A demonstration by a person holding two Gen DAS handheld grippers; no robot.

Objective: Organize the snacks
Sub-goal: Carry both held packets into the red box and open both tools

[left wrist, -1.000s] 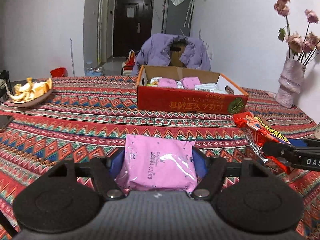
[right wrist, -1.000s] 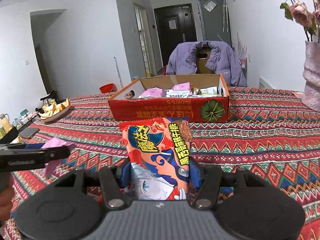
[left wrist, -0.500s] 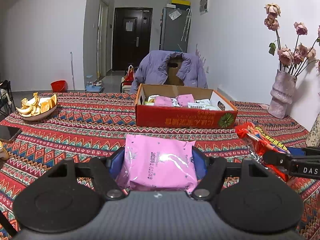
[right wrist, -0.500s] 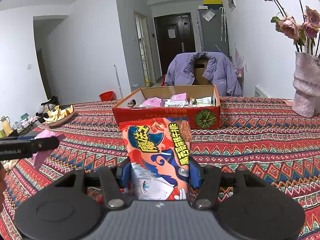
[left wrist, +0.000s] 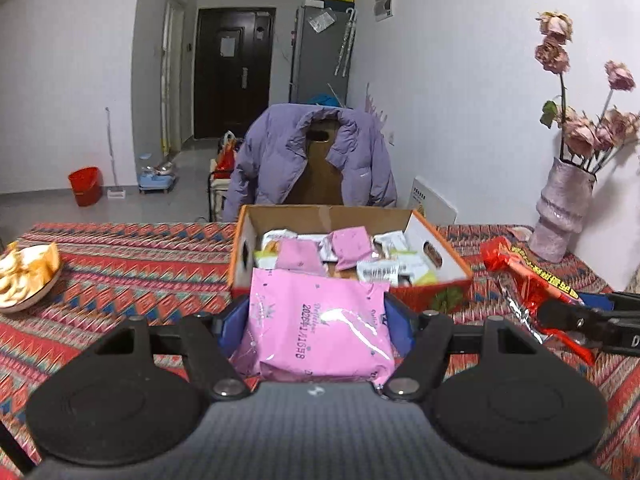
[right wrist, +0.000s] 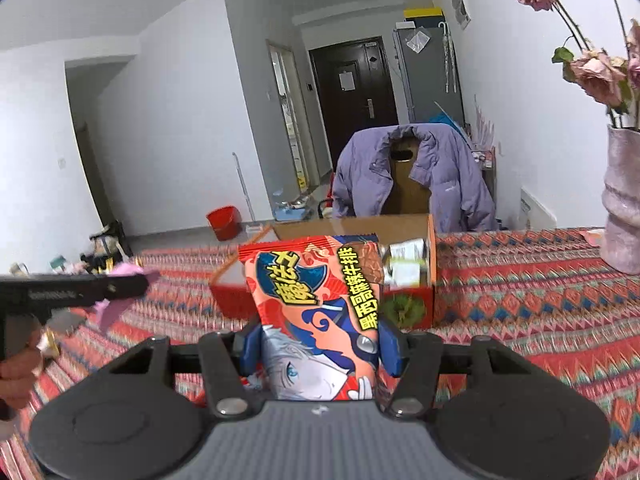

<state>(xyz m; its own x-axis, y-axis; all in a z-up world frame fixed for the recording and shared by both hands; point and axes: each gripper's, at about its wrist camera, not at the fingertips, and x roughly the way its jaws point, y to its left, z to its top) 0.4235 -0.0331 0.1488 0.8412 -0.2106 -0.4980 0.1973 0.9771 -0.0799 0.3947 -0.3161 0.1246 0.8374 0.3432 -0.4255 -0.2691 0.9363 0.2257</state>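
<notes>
My left gripper [left wrist: 316, 320] is shut on a pink snack packet [left wrist: 316, 328], held in the air just short of the red cardboard box [left wrist: 416, 298]. The box holds several pink and white packets. My right gripper [right wrist: 320, 340] is shut on an orange-red snack bag with a cartoon face [right wrist: 320, 312], raised before the same box [right wrist: 412, 304]. In the left wrist view the right gripper [left wrist: 576, 316] and its red bag [left wrist: 524, 280] show at the right edge. In the right wrist view the left gripper [right wrist: 80, 290] with a pink corner shows at the left.
A patterned red tablecloth [left wrist: 132, 272] covers the table. A bowl of orange peels [left wrist: 28, 276] sits at the left. A pink vase with dried roses [left wrist: 560, 216] stands at the right. Behind the box a chair carries a purple jacket [left wrist: 312, 152]. A hand [right wrist: 16, 376] shows at the left.
Both grippers have risen and moved toward the box with their packets still held. The box looks closer and I now see down into it.
</notes>
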